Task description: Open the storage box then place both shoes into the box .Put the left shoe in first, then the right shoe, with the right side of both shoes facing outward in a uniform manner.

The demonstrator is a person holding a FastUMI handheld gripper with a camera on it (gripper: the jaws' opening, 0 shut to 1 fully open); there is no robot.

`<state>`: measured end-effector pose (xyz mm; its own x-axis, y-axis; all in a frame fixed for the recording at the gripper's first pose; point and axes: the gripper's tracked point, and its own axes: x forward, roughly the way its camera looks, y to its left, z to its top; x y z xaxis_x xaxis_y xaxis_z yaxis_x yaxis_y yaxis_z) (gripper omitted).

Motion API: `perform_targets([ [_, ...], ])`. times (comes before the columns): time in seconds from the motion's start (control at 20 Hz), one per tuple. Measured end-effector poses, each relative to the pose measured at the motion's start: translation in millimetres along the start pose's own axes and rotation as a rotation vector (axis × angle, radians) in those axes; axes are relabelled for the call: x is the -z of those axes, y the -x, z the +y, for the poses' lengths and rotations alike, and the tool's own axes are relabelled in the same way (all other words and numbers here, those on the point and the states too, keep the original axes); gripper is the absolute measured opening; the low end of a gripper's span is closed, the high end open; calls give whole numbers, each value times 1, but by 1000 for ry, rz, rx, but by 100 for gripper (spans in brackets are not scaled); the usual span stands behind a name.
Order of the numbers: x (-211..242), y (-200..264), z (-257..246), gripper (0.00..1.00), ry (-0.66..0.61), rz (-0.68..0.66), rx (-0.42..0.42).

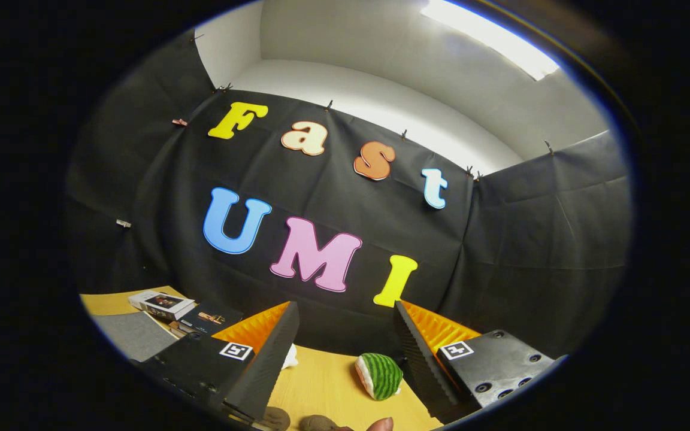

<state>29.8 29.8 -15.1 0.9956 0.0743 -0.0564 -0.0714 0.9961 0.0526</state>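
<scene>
A black cloth wall (501, 239) closes in the booth on three sides, pinned up along its top edge, with a pale wall and a bright ceiling light (489, 36) above it; below it runs a light wooden desk (321, 383).

Taking the green striped toy as my marker: nearest of all, just this side of it at the very bottom, a fingertip (380, 424) pokes into view, and beside it lie two small brown lumps (297, 421) that I cannot make out. The hand-held gripper (345, 335) is tilted upward, its two fingers spread wide apart with nothing between them but bare desk and cloth. Each finger carries a square black-and-white marker on its base.

The green striped toy (380, 376), with a white underside, lies on the desk between the fingers, close against the inner face of the right one. Across the gap from it, a small white object (289, 357) peeks out from behind the left finger, mostly hidden.

Farther off and well to the left of the toy, past the left finger, a few flat boxes or booklets (168, 305) are piled on the desk near a grey mat (135, 335). Beyond the toy, the desk ends at the foot of the cloth wall.

From here I see neither the shoes nor the storage box.
</scene>
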Motion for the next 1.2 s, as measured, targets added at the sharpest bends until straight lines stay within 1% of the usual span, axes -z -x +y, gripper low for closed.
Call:
perform_targets([
  [0.1, 1, 0, 1, 97, -11, 6, -22],
  [0.2, 6, 0, 17, 97, -57, 36, -97],
  [0.35, 31, 1, 39, 97, -139, 129, -172],
  [0.5, 60, 8, 61, 97, -211, 218, -278],
  [0.55, 71, 9, 72, 97, -246, 251, -326],
  [0.65, 89, 17, 107, 97, -338, 322, -459],
  [0.7, 101, 26, 126, 97, -379, 379, -539],
  [0.85, 131, 41, 166, 98, -443, 521, -696],
  [0.95, 142, 55, 192, 99, -517, 589, -796],
  [1.05, 147, 64, 215, 98, -619, 651, -878],
  [1.2, 155, 74, 239, 99, -819, 756, -950],
])
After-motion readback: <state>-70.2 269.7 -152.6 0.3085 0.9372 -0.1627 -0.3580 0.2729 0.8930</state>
